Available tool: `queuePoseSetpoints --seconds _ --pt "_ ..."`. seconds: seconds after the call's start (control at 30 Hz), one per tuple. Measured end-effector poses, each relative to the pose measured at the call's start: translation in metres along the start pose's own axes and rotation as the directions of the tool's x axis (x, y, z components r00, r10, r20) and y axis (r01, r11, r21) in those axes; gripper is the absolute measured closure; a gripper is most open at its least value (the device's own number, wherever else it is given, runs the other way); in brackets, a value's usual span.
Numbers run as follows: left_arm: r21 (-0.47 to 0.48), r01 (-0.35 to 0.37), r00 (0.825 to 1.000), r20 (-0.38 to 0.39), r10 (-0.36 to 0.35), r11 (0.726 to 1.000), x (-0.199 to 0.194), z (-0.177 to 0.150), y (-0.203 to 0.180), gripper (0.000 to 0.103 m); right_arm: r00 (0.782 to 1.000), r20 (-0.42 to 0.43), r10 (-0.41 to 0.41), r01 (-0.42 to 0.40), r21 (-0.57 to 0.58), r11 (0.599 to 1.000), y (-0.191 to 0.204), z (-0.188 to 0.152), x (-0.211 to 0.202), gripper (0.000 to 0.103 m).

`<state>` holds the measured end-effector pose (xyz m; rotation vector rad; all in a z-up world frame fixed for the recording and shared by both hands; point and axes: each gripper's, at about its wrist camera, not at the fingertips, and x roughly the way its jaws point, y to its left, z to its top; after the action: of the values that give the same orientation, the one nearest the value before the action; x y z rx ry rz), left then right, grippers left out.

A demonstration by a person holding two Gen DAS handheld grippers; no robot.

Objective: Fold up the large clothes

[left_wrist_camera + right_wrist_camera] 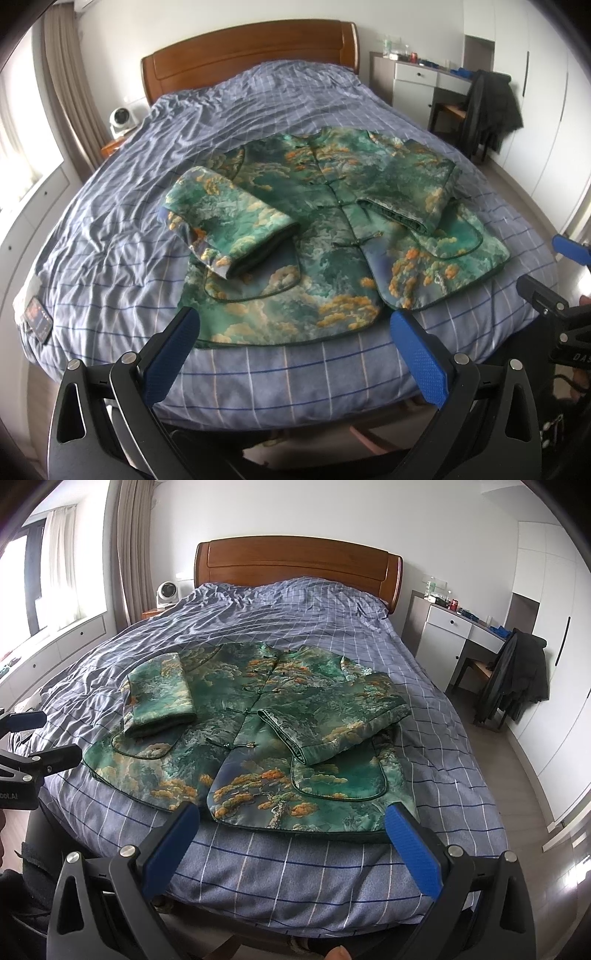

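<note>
A green padded jacket (325, 236) with orange tree print lies front-up on the bed, hem toward me; it also shows in the right wrist view (258, 738). Its left sleeve (229, 225) and right sleeve (406, 199) are folded in over the body. My left gripper (295, 332) is open and empty, hovering just before the hem. My right gripper (291, 823) is open and empty, above the hem's right half. Each gripper shows at the edge of the other's view: the right one (569, 258), the left one (26, 738).
The bed (295, 376) has a wrinkled blue checked cover and a wooden headboard (251, 48). A phone (37, 317) lies at the bed's left edge. A small fan (120, 120) stands on a nightstand. A desk (454, 635) and a chair with a dark coat (517, 675) stand on the right.
</note>
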<state>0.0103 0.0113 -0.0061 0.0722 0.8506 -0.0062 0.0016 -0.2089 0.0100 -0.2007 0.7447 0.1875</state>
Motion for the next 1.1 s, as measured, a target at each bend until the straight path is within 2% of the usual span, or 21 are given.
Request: queuePoseSetpoints --seconds 1.1 --pt "0.0 -0.002 1.0 0.0 0.002 1.0 0.0006 -0.0018 0.0008 0.0 1.0 -0.011 0.001 -0.001 0.001 1.0 -0.0022 -0.0011 0.0042 0.001"
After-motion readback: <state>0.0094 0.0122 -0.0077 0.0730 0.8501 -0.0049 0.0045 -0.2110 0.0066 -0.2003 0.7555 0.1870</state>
